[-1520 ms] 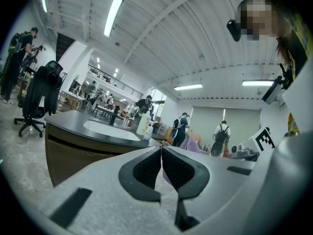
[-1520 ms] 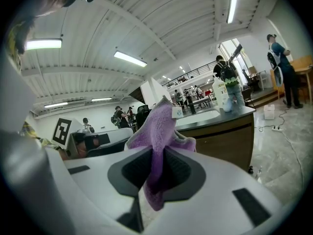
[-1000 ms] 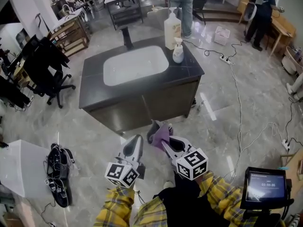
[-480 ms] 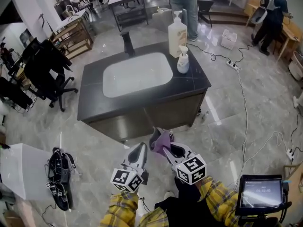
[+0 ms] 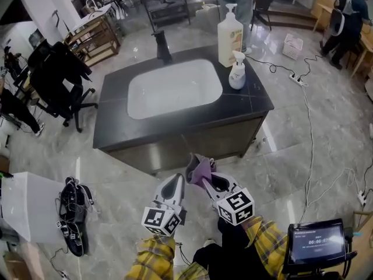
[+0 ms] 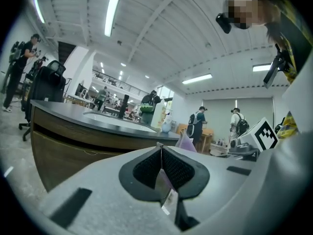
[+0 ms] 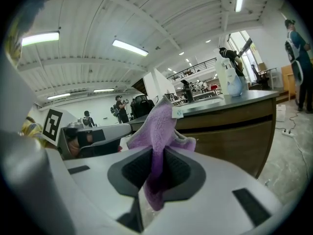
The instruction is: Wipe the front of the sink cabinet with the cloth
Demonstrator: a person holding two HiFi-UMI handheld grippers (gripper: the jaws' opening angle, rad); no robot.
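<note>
The right gripper (image 5: 207, 183) fingers clamp the purple fleece cloth (image 7: 159, 126); the left gripper (image 5: 175, 183) fingers are closed, empty; the dark-topped brown sink cabinet (image 5: 204, 142) stands ahead

The cloth (image 7: 157, 131) was lilac purple, the sink cabinet (image 5: 201, 140) brown-fronted under a black top with a white basin (image 5: 173, 88), the left gripper (image 5: 176, 178) and right gripper (image 5: 204, 181) pale grey with black-and-white marker squares, and the sleeves (image 5: 267, 240) yellow plaid.
</note>
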